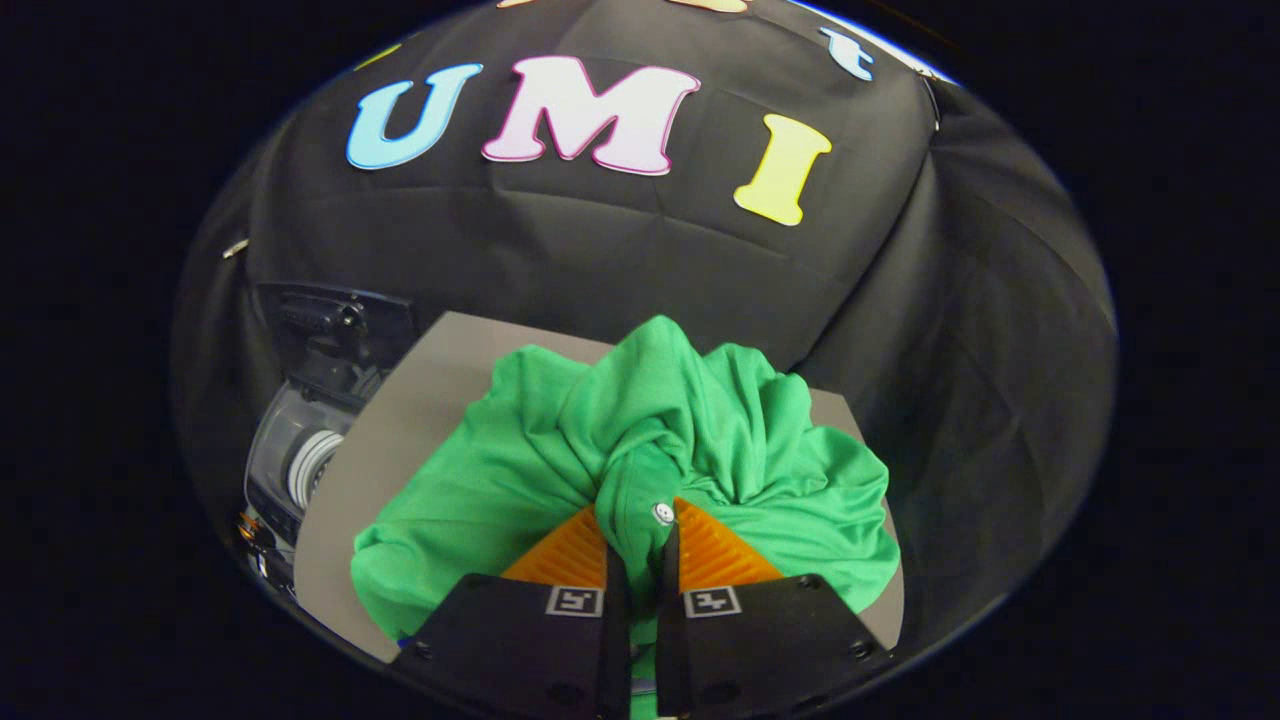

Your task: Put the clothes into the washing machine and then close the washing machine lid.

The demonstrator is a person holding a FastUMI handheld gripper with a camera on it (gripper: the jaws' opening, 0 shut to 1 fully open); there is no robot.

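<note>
A crumpled green shirt [640,440] lies bunched on a grey table [400,430]. My gripper [640,520] is shut on the green shirt, with a fold carrying a small white button pinched between both fingers. The cloth bulges up just ahead of the fingertips and spreads to both sides of them. Left of the table and lower down stands the washing machine [300,440], with its dark lid [335,325] raised and a grey tub with a white part showing inside.
The black cloth wall [600,250] closes in behind the table and along the right side. The table's left edge runs next to the washing machine.
</note>
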